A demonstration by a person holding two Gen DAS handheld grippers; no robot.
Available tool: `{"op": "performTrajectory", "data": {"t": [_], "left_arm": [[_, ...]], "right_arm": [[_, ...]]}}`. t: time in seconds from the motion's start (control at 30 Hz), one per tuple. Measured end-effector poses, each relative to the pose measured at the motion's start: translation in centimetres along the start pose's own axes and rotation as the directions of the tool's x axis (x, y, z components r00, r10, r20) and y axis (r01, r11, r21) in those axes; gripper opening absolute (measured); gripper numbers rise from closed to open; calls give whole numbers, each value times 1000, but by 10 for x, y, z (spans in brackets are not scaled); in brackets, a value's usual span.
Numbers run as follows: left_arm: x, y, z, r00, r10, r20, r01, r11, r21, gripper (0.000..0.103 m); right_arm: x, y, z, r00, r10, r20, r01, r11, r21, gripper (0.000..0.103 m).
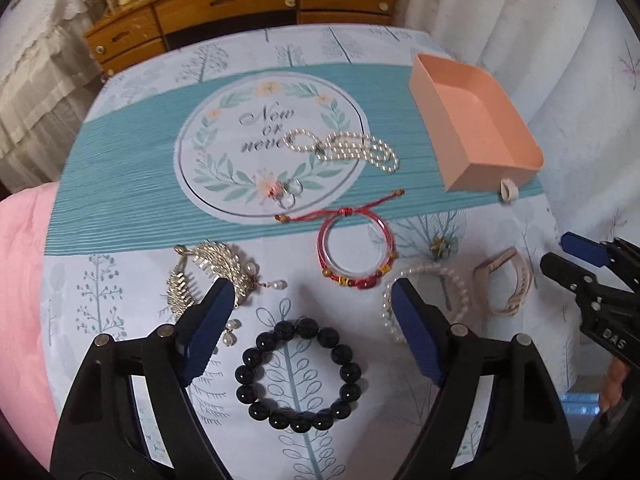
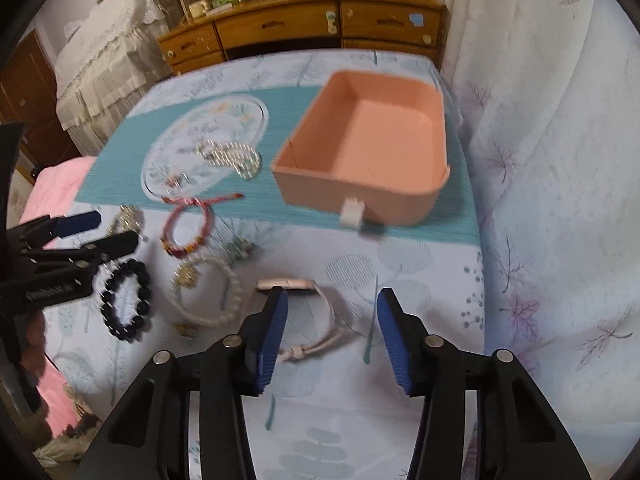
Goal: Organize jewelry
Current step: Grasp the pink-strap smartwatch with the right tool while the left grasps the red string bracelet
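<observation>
The left hand-held gripper (image 1: 312, 312) hangs released, jaws wide, over the near edge of the table (image 1: 120, 288), with the black bead bracelet (image 1: 298, 374) lying between its blue pads and untouched. The right hand-held gripper (image 2: 332, 320) is also unclenched, jaws partly apart above the pink watch (image 2: 304, 312) near the table's right edge; its left pad overlaps the strap, and contact cannot be told. Bare cloth lies open toward the right edge. Between the two lies a white pearl bracelet (image 1: 436, 292). Farther in are a red cord bracelet (image 1: 356, 254), a silver hair comb (image 1: 208, 276) and a pearl necklace (image 1: 348, 148). The empty pink tray (image 2: 360, 148) sits at the far right corner. Beyond stand a wooden dresser (image 2: 304, 28) and curtains (image 2: 560, 160).
</observation>
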State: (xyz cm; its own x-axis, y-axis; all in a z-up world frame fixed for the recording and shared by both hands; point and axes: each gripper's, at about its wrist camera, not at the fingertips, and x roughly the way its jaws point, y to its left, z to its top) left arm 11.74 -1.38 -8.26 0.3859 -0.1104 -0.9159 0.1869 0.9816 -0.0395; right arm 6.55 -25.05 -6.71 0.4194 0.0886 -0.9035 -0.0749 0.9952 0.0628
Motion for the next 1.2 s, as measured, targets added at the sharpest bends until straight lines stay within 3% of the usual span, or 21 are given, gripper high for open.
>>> {"op": "performTrajectory", "data": {"t": [0.13,0.4,0.7,0.9,1.07,1.2], "left_arm": [[9,-3,-7,999,-37,-31,38,999,32,71],[25,-22,-14,996,-57,-65,64,992,109,65],[39,-14,5,991,-81,-103,90,992,90,50],[48,-1,31,987,-83,-135,88,996,32,37],[63,8,51,975,-73,-210,73,997,-9,16],[74,10,58,961,-72,-267,68,997,-25,12]], "right_arm": [[20,0,-9,998,16,-54,-17,1000,-15,42],[45,0,-16,997,21,-75,-21,1000,2,34],[56,15,-15,998,-56,-22,54,996,-76,6],[56,11,-17,1000,-31,-1,31,999,-39,6],[54,6,-19,1000,-16,1,16,1000,-19,6],[53,4,-19,1000,-6,3,6,1000,-4,6]]}}
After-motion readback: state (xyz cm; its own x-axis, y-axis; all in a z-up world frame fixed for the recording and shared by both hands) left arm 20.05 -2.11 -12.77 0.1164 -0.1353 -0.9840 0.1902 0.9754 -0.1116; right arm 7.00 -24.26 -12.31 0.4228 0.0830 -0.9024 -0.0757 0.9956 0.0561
